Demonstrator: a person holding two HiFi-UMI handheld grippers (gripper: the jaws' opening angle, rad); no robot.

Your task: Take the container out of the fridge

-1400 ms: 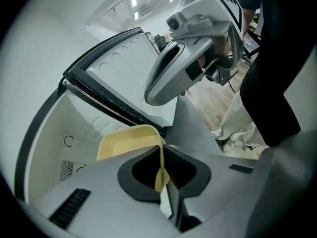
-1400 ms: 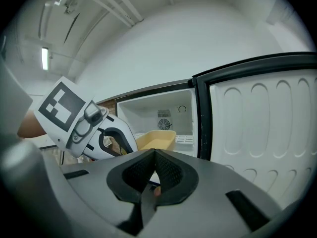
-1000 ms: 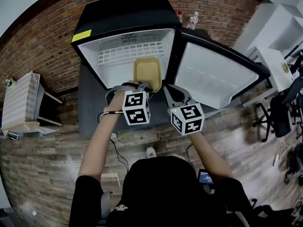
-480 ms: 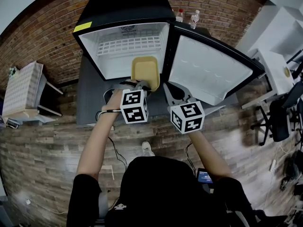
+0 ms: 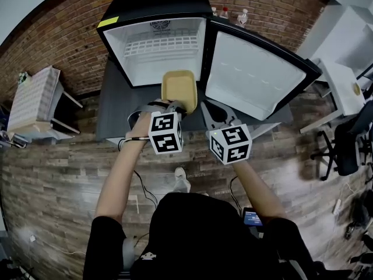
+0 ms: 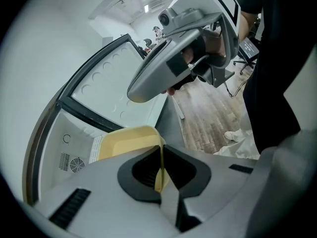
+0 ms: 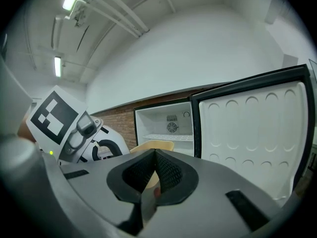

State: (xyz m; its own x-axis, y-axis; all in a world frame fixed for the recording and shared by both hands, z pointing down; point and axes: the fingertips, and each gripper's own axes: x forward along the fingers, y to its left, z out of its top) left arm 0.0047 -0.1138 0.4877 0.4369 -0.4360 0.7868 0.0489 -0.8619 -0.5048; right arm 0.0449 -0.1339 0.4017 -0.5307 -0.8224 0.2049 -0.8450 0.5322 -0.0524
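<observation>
Withdrawn since one second ago, the left gripper (image 6: 161, 155) has its jaws clamped on the near rim of the tan rectangular plastic container (image 5: 179, 89). The container is now clear of the cavity, above the dark grey table (image 5: 113, 112). The right gripper (image 7: 154, 158) is just beside it, jaws pressed together, empty. Beyond, the black mini fridge (image 5: 152, 7) stands open, with its white-lined door (image 5: 250, 77) swung right.

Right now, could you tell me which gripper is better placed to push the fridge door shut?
Right gripper: shut, empty, nearest the open door; the left gripper holds the container by its rim.
</observation>
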